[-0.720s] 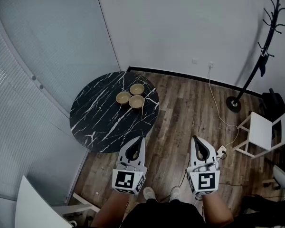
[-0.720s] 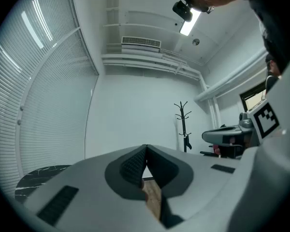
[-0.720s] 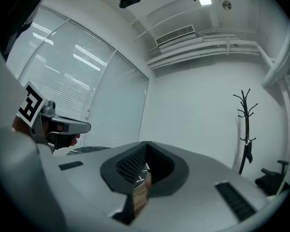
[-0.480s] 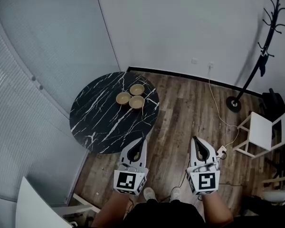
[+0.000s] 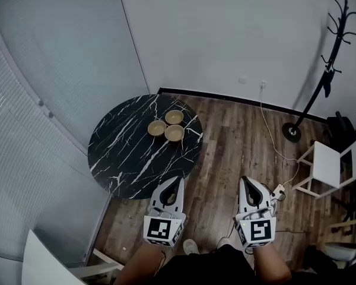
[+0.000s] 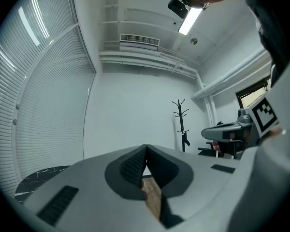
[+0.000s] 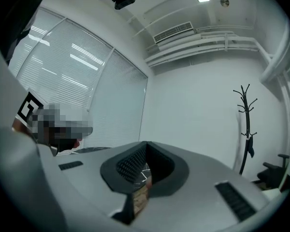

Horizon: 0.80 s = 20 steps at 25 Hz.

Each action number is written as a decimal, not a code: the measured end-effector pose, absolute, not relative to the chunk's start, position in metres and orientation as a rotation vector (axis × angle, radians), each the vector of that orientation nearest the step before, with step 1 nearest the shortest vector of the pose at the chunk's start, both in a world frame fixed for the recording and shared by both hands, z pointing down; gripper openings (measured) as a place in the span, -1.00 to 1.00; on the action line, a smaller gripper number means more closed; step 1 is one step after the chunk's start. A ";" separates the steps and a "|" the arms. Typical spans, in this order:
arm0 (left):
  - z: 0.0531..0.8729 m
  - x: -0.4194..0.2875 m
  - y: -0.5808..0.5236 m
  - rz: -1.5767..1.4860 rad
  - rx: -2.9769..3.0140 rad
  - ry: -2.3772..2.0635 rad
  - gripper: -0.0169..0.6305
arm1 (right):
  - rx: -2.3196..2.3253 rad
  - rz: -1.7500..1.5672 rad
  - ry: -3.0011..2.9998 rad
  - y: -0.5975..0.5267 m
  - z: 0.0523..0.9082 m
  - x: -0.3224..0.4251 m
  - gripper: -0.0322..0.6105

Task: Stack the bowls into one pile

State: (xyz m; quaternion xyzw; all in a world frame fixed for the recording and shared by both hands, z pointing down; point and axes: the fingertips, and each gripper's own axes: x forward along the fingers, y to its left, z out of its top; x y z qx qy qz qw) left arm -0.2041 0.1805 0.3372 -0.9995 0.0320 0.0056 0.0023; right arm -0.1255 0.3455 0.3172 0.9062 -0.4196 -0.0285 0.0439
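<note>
Grey jaws are pressed together, with nothing between them, on both the left gripper (image 5: pixel 177 180) and the right gripper (image 5: pixel 245 183). Three tan bowls (image 5: pixel 174 133) sit close together, not stacked, on the far side of the black marble table (image 5: pixel 124 153). They lie straight ahead of the left gripper, which is nearer.

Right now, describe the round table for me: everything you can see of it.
The round table has a black top with white veins, marble by its look. It stands level on the wooden floor, close to the blind-covered wall on the left. Its base is hidden under the top. Three tan bowls sit upright in a tight cluster near its far right edge, not stacked; the rest of the top is bare.
</note>
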 end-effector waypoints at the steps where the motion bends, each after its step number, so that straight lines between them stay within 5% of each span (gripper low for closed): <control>1: 0.339 -0.204 0.177 0.015 -3.133 0.098 -0.92 | 2.767 -0.083 -1.282 0.342 0.319 -0.126 -0.87; 9: 0.346 -0.178 0.167 -0.041 -3.152 0.068 -0.92 | 2.725 -0.052 -1.318 0.314 0.331 -0.096 -0.87; 20: 0.359 -0.078 0.133 -0.104 -3.177 0.325 -0.92 | 2.635 -0.023 -1.533 0.267 0.345 0.034 -0.87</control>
